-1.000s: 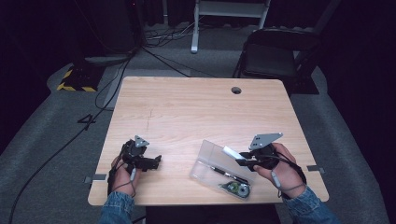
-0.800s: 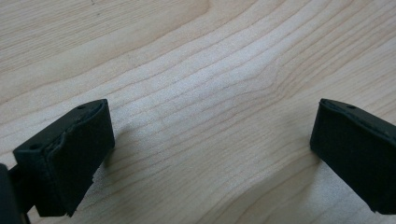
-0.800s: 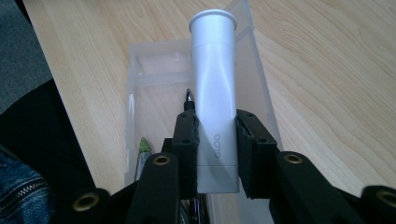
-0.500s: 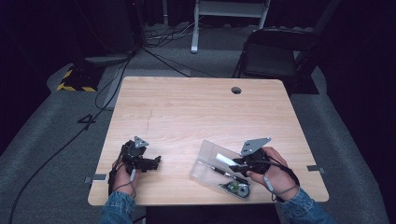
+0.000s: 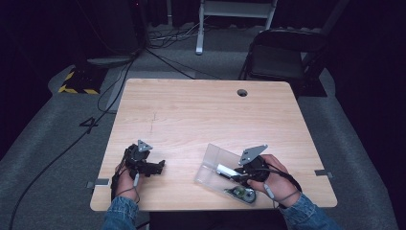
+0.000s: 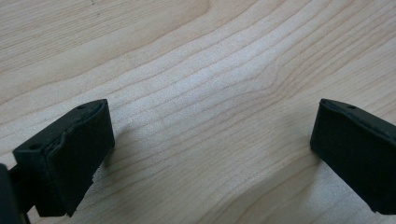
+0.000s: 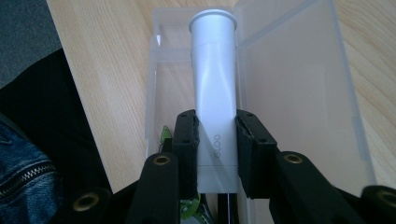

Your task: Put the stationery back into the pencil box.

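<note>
Down at the lower right of the high view, the right gripper is clenched on a white cylindrical tube, which it holds over the clear plastic case lying open near the table's front edge. The right gripper view makes the grasp plain: both black pads press the sides of the white tube, whose flanged end points toward the top of the frame, with the clear plastic case spread open beneath it, its lid lying flat at the right of that frame. A green-and-black item (I cannot tell what it is) sits in the near end of the case, just below the gripper in the high view, and a dark pen-like stick lies along the tray beside it.

At the lower left of the high view the left gripper rests low over the wooden table, well apart from the case. Its own view shows the left gripper released, jaws wide with only bare wood grain between them.
</note>
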